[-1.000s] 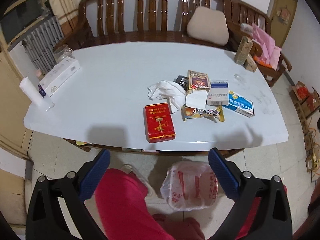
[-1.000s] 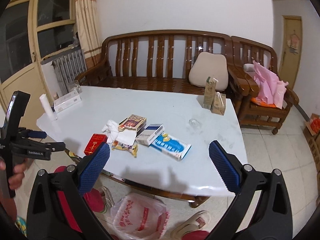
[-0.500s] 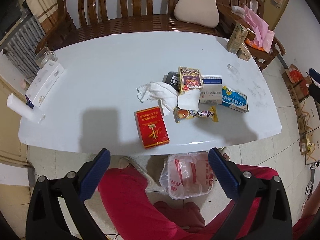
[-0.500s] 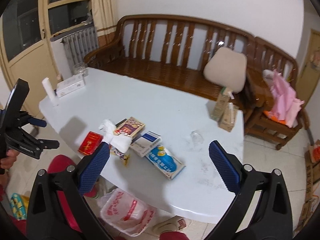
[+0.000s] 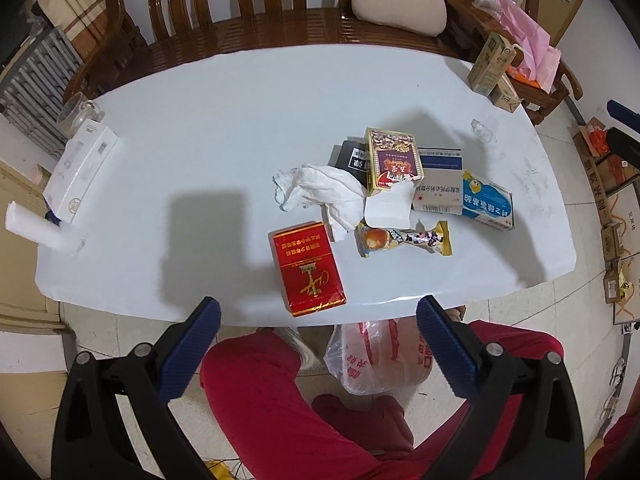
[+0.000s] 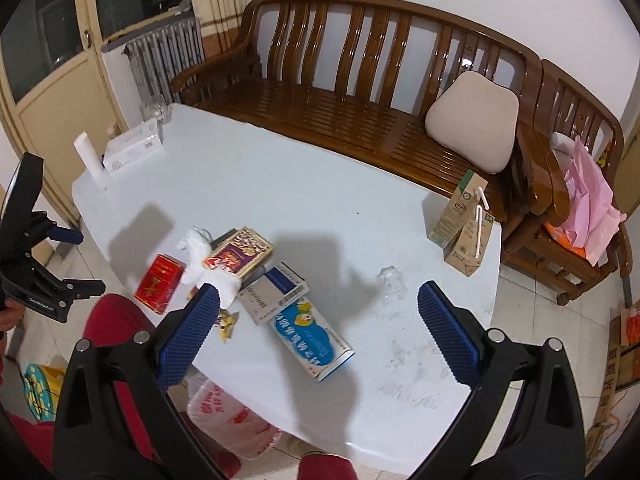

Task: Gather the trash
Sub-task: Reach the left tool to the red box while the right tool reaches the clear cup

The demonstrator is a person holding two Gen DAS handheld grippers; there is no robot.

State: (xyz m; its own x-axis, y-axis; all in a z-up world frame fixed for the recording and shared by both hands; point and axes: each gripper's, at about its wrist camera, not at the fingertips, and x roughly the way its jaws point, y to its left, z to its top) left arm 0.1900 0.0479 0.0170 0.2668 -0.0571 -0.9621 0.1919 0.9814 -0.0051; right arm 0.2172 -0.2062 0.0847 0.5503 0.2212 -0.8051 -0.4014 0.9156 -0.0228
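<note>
Overhead, both jaws gape; trash (image 5: 394,200) untouched.

A red-and-gold box (image 5: 307,267), white tissue (image 5: 324,192) and blue-white carton (image 5: 486,205) lie on the pale table (image 5: 200,140).

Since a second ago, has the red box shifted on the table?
No. The red box sits at the table's near edge, beside the crumpled tissue, as before; only the camera moved.

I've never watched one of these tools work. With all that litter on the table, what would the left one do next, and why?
Probably lower the open left hand-held gripper onto the red box. It lies nearest the table edge, apart from the pile, right above the plastic bag on the floor.
</note>
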